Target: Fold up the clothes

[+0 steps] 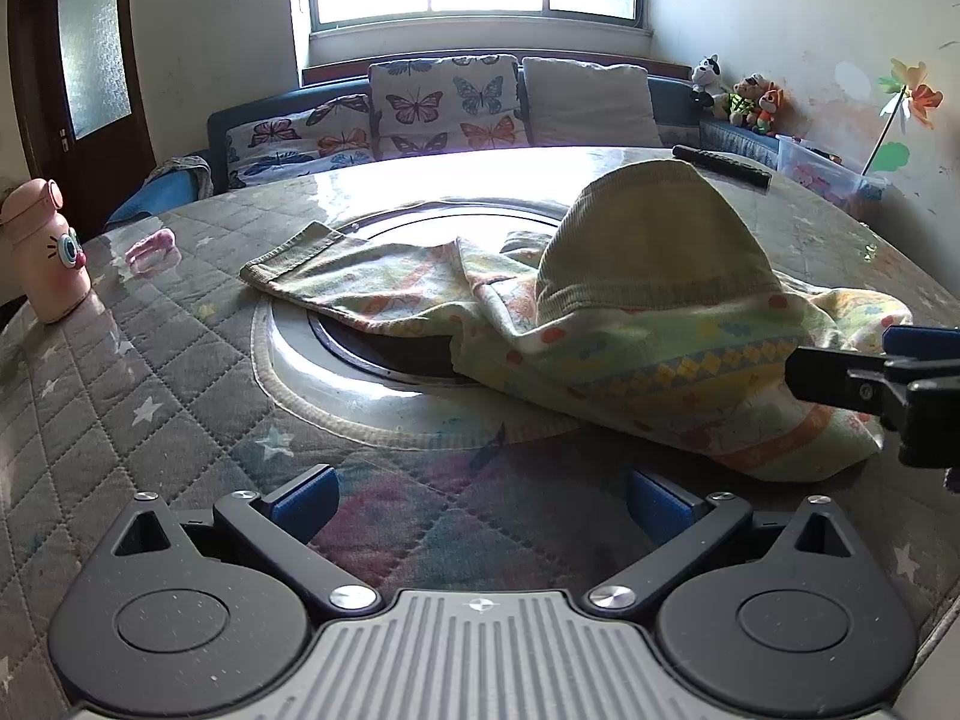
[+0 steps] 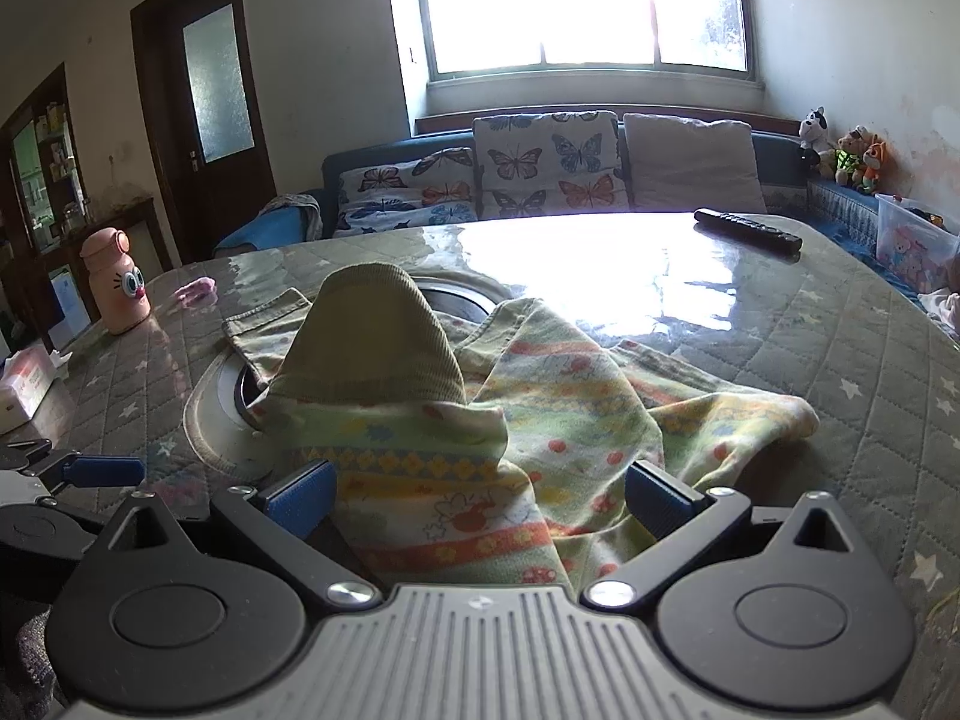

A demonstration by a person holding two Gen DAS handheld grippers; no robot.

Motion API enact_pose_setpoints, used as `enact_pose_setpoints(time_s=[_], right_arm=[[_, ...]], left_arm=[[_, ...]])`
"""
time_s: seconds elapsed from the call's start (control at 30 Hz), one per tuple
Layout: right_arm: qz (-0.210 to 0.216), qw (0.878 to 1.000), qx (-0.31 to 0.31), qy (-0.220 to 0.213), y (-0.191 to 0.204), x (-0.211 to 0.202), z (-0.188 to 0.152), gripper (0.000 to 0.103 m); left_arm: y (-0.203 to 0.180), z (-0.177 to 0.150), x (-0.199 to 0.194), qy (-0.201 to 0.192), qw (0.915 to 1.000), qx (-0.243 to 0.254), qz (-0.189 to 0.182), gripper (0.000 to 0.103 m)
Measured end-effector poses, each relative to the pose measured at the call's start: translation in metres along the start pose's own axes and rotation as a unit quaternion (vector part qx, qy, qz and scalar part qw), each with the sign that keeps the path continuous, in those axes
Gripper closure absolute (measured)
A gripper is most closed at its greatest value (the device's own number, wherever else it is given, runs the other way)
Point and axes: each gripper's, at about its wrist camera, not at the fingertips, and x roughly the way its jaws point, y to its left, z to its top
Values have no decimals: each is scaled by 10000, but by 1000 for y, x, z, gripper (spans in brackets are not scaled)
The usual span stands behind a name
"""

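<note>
On the quilted table (image 1: 150, 396), rumpled garment (image 2: 480, 450) between wide right gripper (image 2: 480, 495); left gripper (image 1: 480, 501) wide, empty.

— What do you have on the table (image 2: 840, 360) apart from the job itself?

— At your far left stands a pink bottle (image 1: 45, 252) with a cartoon face, and a small pink object (image 1: 150, 249) lies just beside it. A black remote (image 2: 747, 229) lies near the far edge, to your right.

— And behind the table?

— You face a sofa (image 2: 336, 171) under a bright window (image 2: 582, 6), with butterfly cushions (image 2: 546, 159) and a plain one (image 2: 690, 162). Plush toys (image 2: 846, 156) sit at its right end, a dark door (image 2: 201, 102) stands to your left.
</note>
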Motion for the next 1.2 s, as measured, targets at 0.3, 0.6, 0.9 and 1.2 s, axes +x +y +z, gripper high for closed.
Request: enact_pose_setpoints(time_s=[0.3,0.6,0.9,1.2], right_arm=[[-11,10000,-7,53,2,-4,-2,0],[1,10000,-29,10,2,-8,-5,0],[-1,10000,-42,22,3,-7,-4,0],[-12,10000,-27,61,3,-5,-3,0]], left_arm=[[-3,-1,-4,-21,10000,29,-12,0],[-6,-1,-7,-51,10000,60,-22,0],[-6,0,-7,-38,10000,70,-29,0],[-6,1,-4,-8,10000,70,-33,0]])
